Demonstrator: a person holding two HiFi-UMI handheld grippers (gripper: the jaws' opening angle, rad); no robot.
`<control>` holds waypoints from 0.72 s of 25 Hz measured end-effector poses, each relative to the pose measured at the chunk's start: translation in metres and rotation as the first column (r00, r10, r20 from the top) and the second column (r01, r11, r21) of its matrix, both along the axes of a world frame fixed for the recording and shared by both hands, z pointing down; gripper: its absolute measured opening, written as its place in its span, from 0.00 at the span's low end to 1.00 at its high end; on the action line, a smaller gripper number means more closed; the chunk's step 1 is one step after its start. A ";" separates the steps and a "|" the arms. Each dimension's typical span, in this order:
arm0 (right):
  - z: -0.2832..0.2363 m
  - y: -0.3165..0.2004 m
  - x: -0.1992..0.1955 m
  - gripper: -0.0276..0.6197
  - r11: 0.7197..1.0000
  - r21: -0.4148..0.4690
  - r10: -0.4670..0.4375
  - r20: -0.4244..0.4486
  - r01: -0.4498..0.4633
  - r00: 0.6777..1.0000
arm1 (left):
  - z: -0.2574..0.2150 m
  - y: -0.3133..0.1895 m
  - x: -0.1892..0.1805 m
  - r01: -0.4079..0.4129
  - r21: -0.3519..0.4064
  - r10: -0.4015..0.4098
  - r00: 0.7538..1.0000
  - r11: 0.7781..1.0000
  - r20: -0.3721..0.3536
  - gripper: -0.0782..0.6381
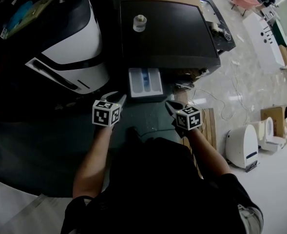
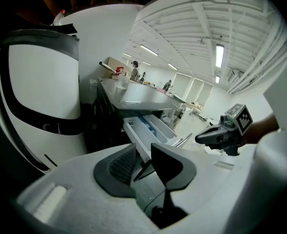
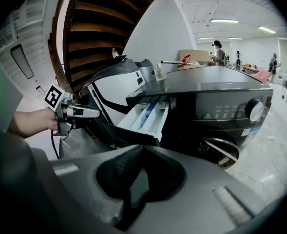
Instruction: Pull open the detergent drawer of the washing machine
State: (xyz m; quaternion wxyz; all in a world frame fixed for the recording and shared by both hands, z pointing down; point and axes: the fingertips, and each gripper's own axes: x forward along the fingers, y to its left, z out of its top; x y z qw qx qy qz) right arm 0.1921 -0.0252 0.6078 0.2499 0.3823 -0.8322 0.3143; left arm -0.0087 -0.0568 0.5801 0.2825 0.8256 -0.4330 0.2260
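A dark grey front-loading washing machine (image 1: 168, 30) is standing before the person. Its white plastic detergent drawer (image 1: 144, 83), with a blue insert in one compartment, is sticking out of the upper left of its front, already pulled open. The only writing in sight is a few rows of pale print on the machine's dark control panel beside a round silver dial (image 3: 253, 110). In the right gripper view it is showing too small to read. Each gripper's cube is carrying black-and-white square markers, which are patterns rather than letters. In the head view the left gripper (image 1: 118, 97) is hanging just off the drawer's near left corner. Its jaws are standing apart with nothing between them, and in its own view the open drawer is showing beyond the gap, clear of the pads. The right gripper (image 1: 169, 105) is hanging just off the drawer's near right corner, its jaws pressed together and holding nothing. Its own view is showing the drawer above and beyond the closed tips. So the drawer is lying between the two grippers and slightly ahead of them, and neither is touching it. A small pale lidded jar (image 1: 140, 23) is sitting on the washer's dark top. A large rounded white-and-black appliance (image 1: 72, 48) is standing just to the left of the machine.
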 end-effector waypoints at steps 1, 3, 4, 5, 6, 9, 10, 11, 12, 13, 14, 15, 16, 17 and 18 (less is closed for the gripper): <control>-0.004 -0.002 -0.001 0.05 1.000 0.001 0.015 0.008 -0.015 1.000 | -0.004 -0.004 -0.001 -0.002 0.010 0.002 1.000 1.000 -0.008 0.26; -0.014 -0.005 -0.002 0.05 0.999 -0.003 0.048 0.027 -0.048 0.998 | -0.012 -0.010 -0.001 -0.010 0.027 0.011 1.000 1.000 -0.021 0.25; -0.016 -0.006 0.001 0.05 0.999 0.001 0.054 0.019 -0.054 0.998 | -0.016 -0.013 0.000 -0.015 0.034 0.016 1.000 0.999 -0.026 0.25; -0.016 -0.009 0.005 0.05 0.998 0.007 0.056 0.003 -0.056 0.998 | -0.021 -0.016 0.001 -0.020 0.042 0.022 0.999 0.999 -0.032 0.25; -0.016 -0.012 0.009 0.05 0.998 0.011 0.061 -0.010 -0.061 0.998 | -0.025 -0.019 0.002 -0.026 0.049 0.027 0.999 0.998 -0.037 0.24; -0.020 -0.025 0.021 0.05 0.996 0.029 0.091 -0.026 -0.090 0.996 | -0.035 -0.030 0.004 -0.038 0.071 0.042 0.998 0.997 -0.048 0.23; -0.024 -0.030 0.025 0.05 0.994 0.037 0.101 -0.026 -0.100 0.995 | -0.037 -0.034 0.005 -0.039 0.077 0.043 0.998 0.996 -0.051 0.23; -0.028 -0.036 0.027 0.05 0.993 0.045 0.109 -0.023 -0.108 0.994 | -0.040 -0.038 0.006 -0.036 0.083 0.041 0.998 0.996 -0.055 0.23; -0.033 -0.041 0.029 0.05 0.992 0.054 0.113 -0.019 -0.112 0.993 | -0.043 -0.042 0.007 -0.031 0.088 0.037 0.998 0.996 -0.059 0.23; -0.038 -0.047 0.030 0.05 0.992 0.065 0.113 -0.014 -0.112 0.993 | -0.045 -0.046 0.008 -0.025 0.094 0.031 0.998 0.995 -0.063 0.22; -0.043 -0.053 0.032 0.05 0.991 0.078 0.112 -0.006 -0.111 0.994 | -0.048 -0.050 0.009 -0.018 0.101 0.024 0.998 0.995 -0.065 0.22; -0.048 -0.059 0.033 0.05 0.990 0.090 0.109 0.004 -0.109 0.994 | -0.052 -0.054 0.011 -0.011 0.109 0.018 0.998 0.994 -0.065 0.22; -0.053 -0.066 0.036 0.05 0.989 0.102 0.105 0.016 -0.106 0.994 | -0.057 -0.058 0.014 -0.005 0.121 0.013 0.998 0.993 -0.063 0.21; -0.059 -0.073 0.038 0.05 0.988 0.113 0.098 0.029 -0.101 0.995 | -0.062 -0.062 0.017 0.002 0.134 0.006 0.998 0.991 -0.059 0.21; -0.064 -0.081 0.040 0.05 0.988 0.124 0.086 0.041 -0.091 0.995 | -0.069 -0.067 0.020 0.013 0.150 -0.004 0.999 0.989 -0.054 0.21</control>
